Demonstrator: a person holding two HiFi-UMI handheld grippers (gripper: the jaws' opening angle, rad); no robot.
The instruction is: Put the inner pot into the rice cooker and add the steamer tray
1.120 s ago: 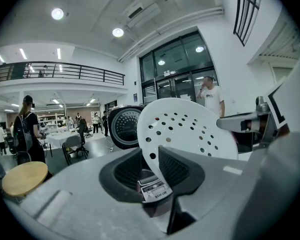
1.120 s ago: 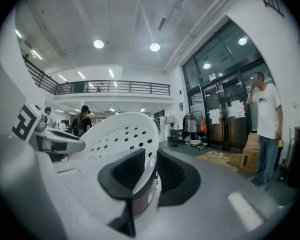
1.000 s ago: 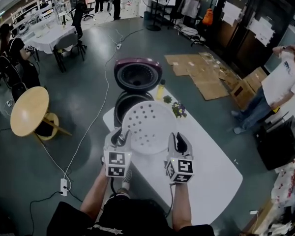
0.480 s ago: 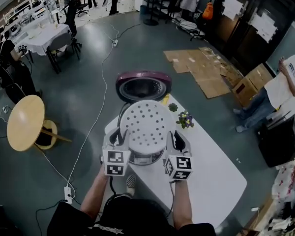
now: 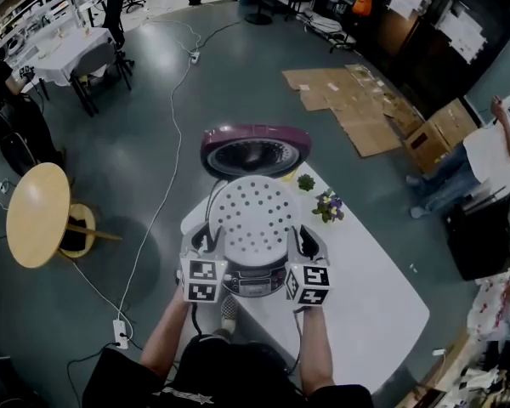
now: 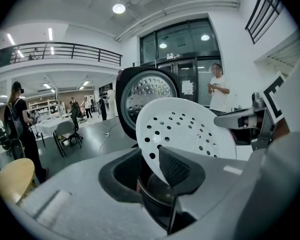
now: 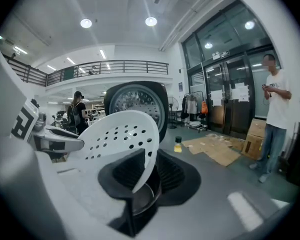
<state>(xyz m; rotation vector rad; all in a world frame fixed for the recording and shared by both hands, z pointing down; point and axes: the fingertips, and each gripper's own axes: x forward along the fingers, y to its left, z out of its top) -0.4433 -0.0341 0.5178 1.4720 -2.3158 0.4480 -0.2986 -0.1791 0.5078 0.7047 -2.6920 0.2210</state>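
Note:
The white perforated steamer tray (image 5: pixel 253 215) hangs level over the rice cooker's body (image 5: pixel 255 284), covering its opening. The cooker's maroon lid (image 5: pixel 253 150) stands open behind it. My left gripper (image 5: pixel 206 240) is shut on the tray's left rim and my right gripper (image 5: pixel 304 241) on its right rim. In the left gripper view the tray (image 6: pixel 187 129) tilts across the jaws, with a dark pot rim (image 6: pixel 157 191) below and the lid (image 6: pixel 146 98) beyond. The right gripper view shows the tray (image 7: pixel 117 134), the pot rim (image 7: pixel 140 196) and the lid (image 7: pixel 137 103).
The cooker stands at the far end of a white table (image 5: pixel 365 304), next to a small green plant (image 5: pixel 306 182) and a flower pot (image 5: pixel 329 204). A round wooden table (image 5: pixel 37 215) is at the left. Cardboard (image 5: pixel 348 100) lies on the floor, and a person (image 5: pixel 493 155) stands at the right.
Both grippers have carried the tray away from me and down, from in front of the open cooker to right above its opening. The grip on both rims is unchanged.

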